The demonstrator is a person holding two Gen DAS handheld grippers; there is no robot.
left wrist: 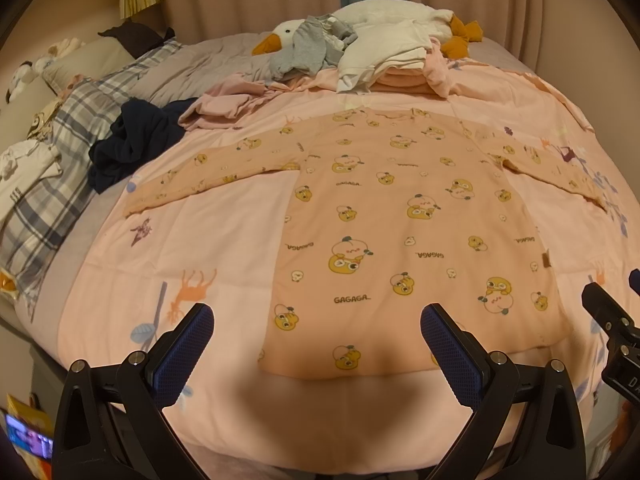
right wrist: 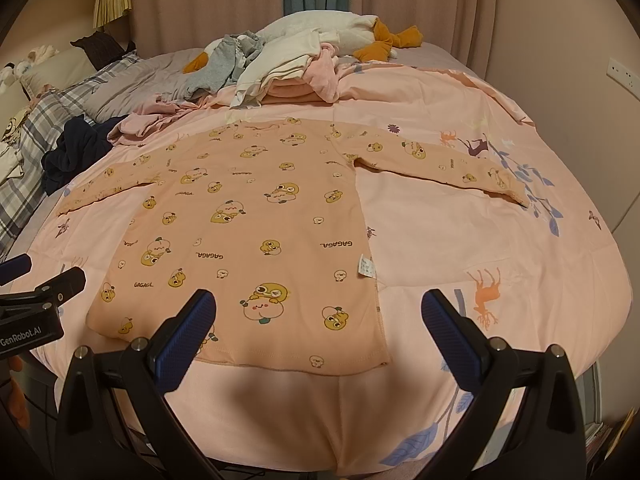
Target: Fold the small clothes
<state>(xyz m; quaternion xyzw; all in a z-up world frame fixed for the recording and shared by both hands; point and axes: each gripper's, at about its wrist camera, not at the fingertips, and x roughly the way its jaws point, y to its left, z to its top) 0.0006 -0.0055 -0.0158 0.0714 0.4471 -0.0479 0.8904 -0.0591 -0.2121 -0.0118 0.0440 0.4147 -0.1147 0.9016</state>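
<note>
The peach long-sleeved top (left wrist: pixel 400 216) lies spread flat on the pink quilt (left wrist: pixel 200 240) of the bed, straight ahead of both tools. Its body runs lengthwise away from the tools: the hem is the near edge, just beyond the fingertips, and the neckline is at the far end. Both sleeves stretch out sideways, one to the left (left wrist: pixel 208 176) and one to the right (right wrist: pixel 448 160), each slanting a little back toward the tools at the cuff. A small label (right wrist: pixel 366 266) shows at the right side seam.

The left tool (left wrist: pixel 316 332) hovers above the near left part of the hem with its fingers spread wide, holding nothing. The right tool (right wrist: pixel 318 320) hovers above the near right corner of the hem, fingers likewise spread and empty. Each tool shows at the edge of the other's view.

Beyond the neckline, a heap of cream and pink clothes (right wrist: pixel 288 68) sits against a white goose plush (left wrist: pixel 384 16). Ahead to the left lie a crumpled pink garment (left wrist: pixel 228 106) and a dark navy one (left wrist: pixel 132 140), close to the left sleeve but not on it. A plaid blanket (left wrist: pixel 52 168) lies further left.
</note>
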